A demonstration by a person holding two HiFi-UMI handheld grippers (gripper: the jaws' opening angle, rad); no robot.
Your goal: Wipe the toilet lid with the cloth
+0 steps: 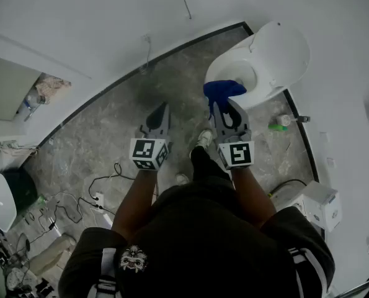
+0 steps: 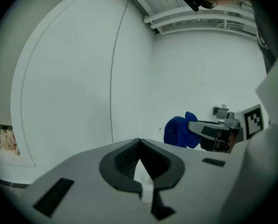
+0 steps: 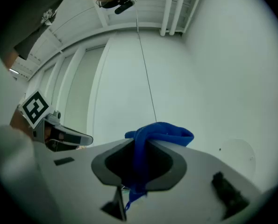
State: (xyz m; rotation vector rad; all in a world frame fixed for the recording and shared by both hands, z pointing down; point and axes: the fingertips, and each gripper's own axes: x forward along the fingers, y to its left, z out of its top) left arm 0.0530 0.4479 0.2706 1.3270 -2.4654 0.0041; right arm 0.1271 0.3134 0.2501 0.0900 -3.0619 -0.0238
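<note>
Cloth (image 1: 224,90) hangs clamped in your right gripper (image 1: 226,106), near the bowl's front and apart from the raised toilet lid (image 1: 284,47). Your left gripper (image 1: 164,108) is closed on nothing. Wiping looks not yet begun: next, reach forward and press the cloth flat on the lid.

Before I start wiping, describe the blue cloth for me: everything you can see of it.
The cloth is bright blue, soft-looking fabric, bunched rather than spread. The right tool is shut on it: a rounded fold bulges past the jaw tips and a thin tail hangs down behind them. In the head view it shows against the near rim of the toilet; whether it touches the rim is unclear.
</note>
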